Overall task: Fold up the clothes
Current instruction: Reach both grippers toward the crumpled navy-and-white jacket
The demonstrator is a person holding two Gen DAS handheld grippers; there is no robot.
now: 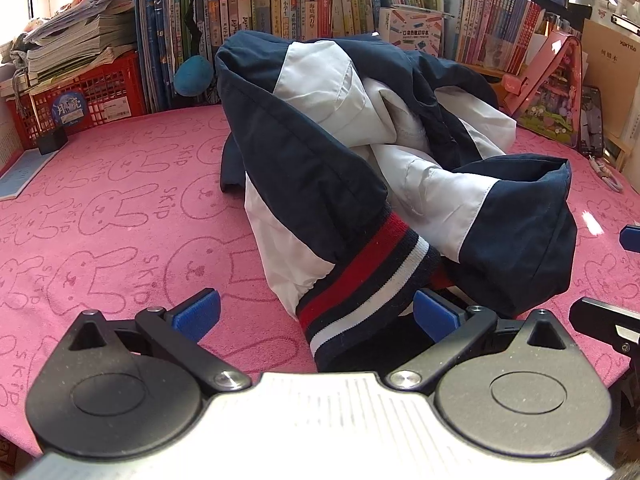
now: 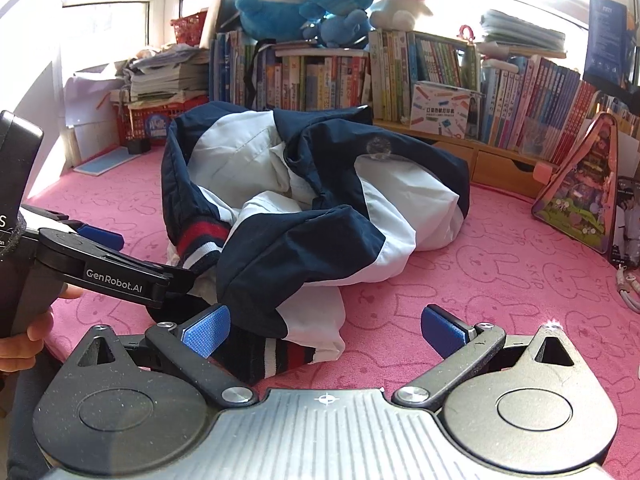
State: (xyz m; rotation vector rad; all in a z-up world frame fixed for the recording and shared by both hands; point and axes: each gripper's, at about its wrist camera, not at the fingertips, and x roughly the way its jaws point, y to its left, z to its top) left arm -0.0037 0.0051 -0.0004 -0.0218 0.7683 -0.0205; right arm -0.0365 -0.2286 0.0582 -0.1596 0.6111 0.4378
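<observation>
Left wrist: my left gripper [image 1: 316, 314] spread, cuff [image 1: 360, 280] between, unclamped.
Right gripper [image 2: 326, 330]: spread, over hem.
Jacket [image 2: 312, 208]: crumpled.
Risk: grabbing several layers, crooked fold.

left gripper [image 1: 316, 314]: low, level, pointing to 12 o'clock, blue pads [image 1: 198, 312] spread wide | right gripper [image 2: 326, 330]: low, level, pointing to 12 o'clock, pads [image 2: 208, 334] spread wide, nothing pinched | left gripper sits at 9 o'clock of the right one | hand [image 2: 24, 336] wraps its handle
</observation>
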